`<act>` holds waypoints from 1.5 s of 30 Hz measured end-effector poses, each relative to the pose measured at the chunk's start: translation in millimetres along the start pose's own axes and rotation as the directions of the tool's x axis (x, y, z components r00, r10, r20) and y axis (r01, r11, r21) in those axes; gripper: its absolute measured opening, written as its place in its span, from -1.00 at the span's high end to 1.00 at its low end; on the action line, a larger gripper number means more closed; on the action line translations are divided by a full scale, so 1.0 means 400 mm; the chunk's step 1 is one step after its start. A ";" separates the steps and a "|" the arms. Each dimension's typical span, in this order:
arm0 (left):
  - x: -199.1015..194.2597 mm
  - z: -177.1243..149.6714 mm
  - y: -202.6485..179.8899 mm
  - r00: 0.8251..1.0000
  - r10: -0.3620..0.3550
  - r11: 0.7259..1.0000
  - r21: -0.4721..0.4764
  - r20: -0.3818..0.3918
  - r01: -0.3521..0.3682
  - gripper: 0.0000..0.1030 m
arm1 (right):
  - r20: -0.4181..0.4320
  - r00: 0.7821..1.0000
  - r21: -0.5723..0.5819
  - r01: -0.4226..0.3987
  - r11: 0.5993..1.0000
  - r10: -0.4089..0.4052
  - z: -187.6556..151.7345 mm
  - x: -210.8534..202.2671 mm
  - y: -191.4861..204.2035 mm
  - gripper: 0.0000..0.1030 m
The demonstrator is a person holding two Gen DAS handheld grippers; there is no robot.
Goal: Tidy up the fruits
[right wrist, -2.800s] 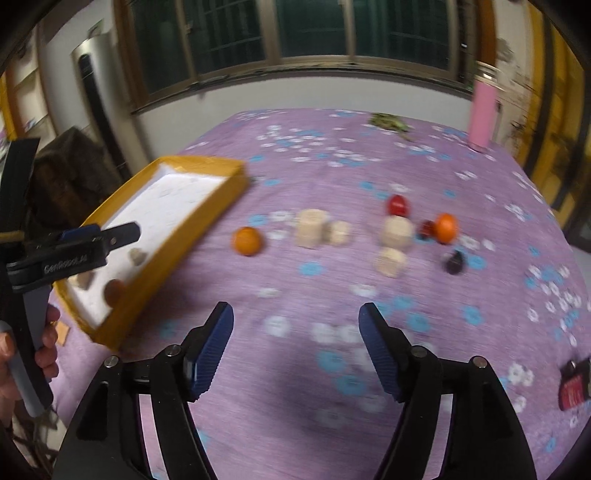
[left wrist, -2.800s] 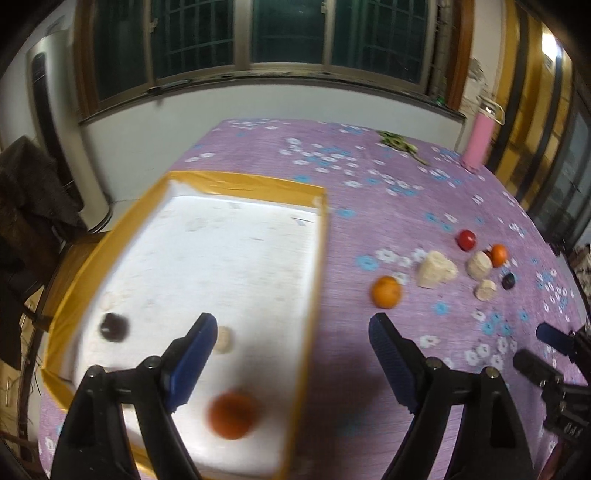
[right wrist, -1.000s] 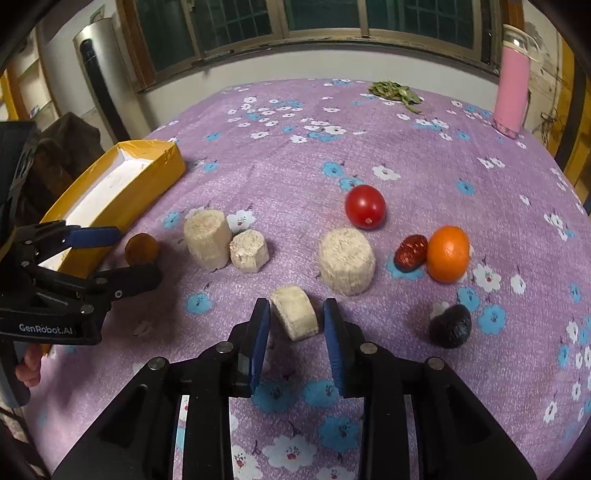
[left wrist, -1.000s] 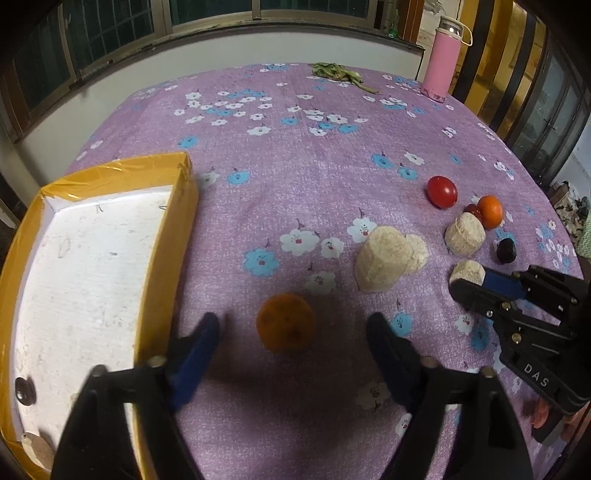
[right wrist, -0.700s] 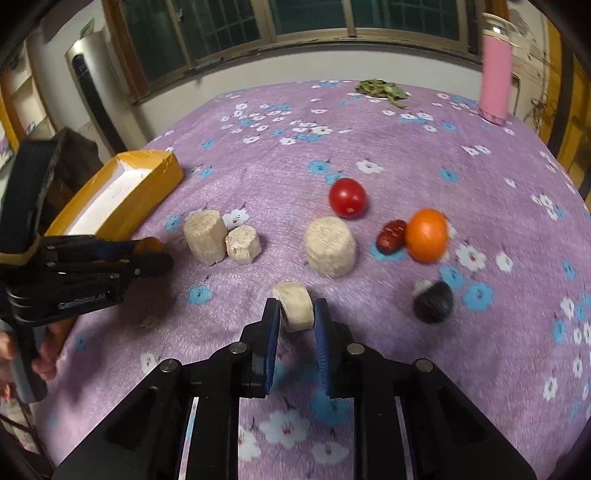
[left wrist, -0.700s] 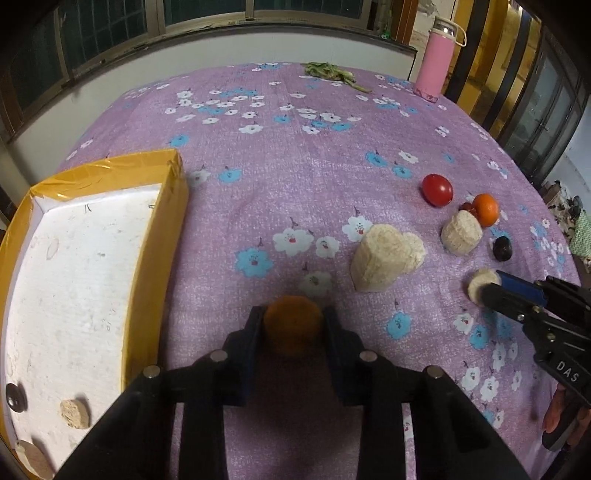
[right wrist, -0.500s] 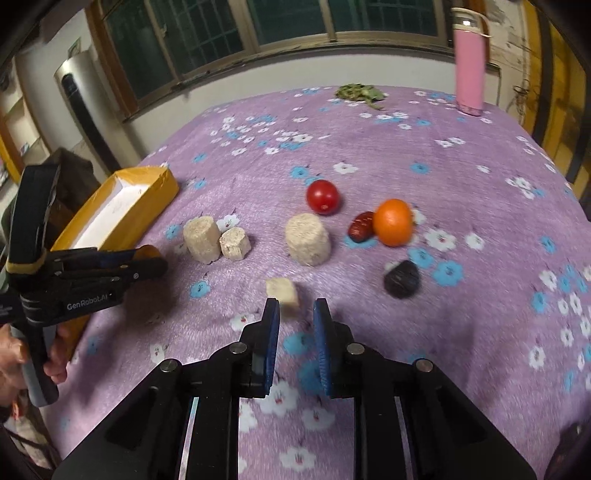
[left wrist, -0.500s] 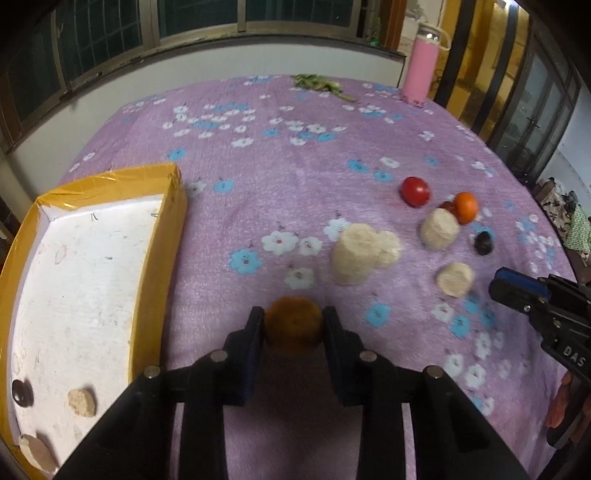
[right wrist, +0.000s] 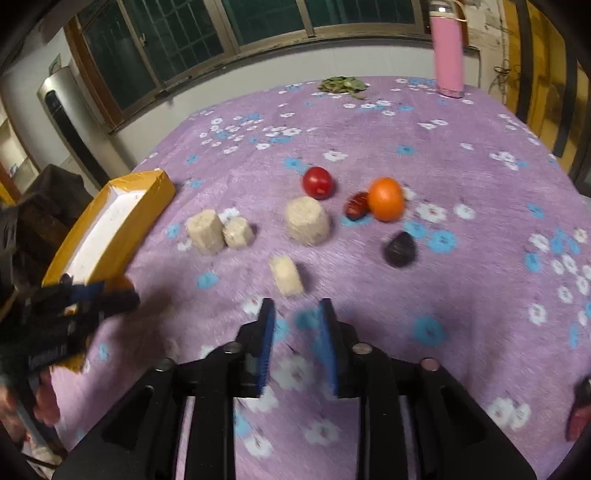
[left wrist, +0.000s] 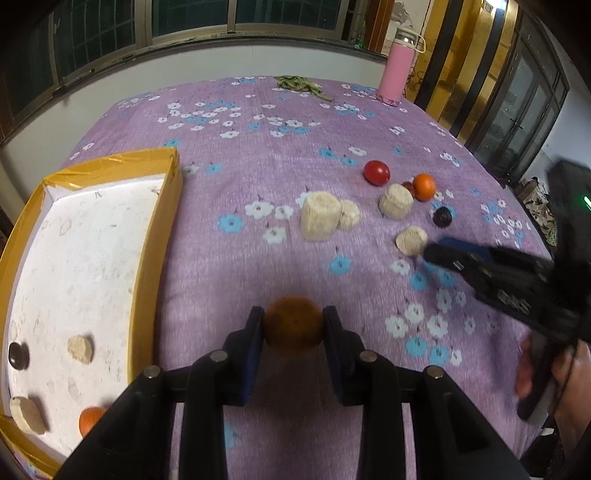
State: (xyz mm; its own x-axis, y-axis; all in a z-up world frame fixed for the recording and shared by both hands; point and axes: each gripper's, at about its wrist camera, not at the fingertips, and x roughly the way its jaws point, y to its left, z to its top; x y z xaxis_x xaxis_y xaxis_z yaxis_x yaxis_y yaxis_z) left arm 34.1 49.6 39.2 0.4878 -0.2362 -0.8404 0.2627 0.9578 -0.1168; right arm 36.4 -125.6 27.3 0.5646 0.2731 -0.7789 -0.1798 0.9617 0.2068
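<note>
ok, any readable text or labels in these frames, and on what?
Left hand-held gripper body: white lettering, too blurred to read; jaws have just closed on the orange.
Right hand-held gripper body: white marks, too blurred; jaws just opening, nothing between.
Pink bottle: no readable label.

Indoor light fell from above, the windows (right wrist: 258, 22) were dark, and the purple cloth (left wrist: 295, 147) was evenly lit, with soft shadows under both grippers. Both fisheye views bowed hard at the edges, with black corners. The right wrist view was smeared by motion blur; in the left view the right gripper (left wrist: 436, 251) was blurred.
</note>
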 end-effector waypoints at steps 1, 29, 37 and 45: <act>-0.003 -0.006 0.001 1.000 0.002 1.000 0.002 -0.001 -0.002 0.33 | 0.000 1.000 -0.016 0.008 1.000 -0.008 0.005 0.010 0.008 0.46; -0.035 -0.056 0.008 1.000 -0.016 1.000 -0.015 -0.010 0.016 0.33 | -0.050 0.997 -0.238 0.050 0.970 -0.064 0.002 0.070 0.047 0.41; -0.034 -0.056 0.013 1.000 -0.020 0.999 -0.031 -0.007 0.020 0.33 | -0.017 0.999 -0.197 0.048 0.979 -0.052 0.004 0.059 0.031 0.52; -0.046 -0.047 0.018 0.999 -0.043 0.998 -0.043 0.016 0.043 0.33 | 0.046 0.998 -0.158 0.057 0.986 -0.050 -0.033 -0.083 0.066 0.52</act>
State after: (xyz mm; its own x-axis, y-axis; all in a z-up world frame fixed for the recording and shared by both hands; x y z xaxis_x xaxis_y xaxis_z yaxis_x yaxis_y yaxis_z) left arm 11.5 63.7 43.7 0.4892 -0.2795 -0.8261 0.2474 0.9528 -0.1759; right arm 2.4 -109.6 50.8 0.6095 0.2252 -0.7601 -0.2725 0.9599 0.0659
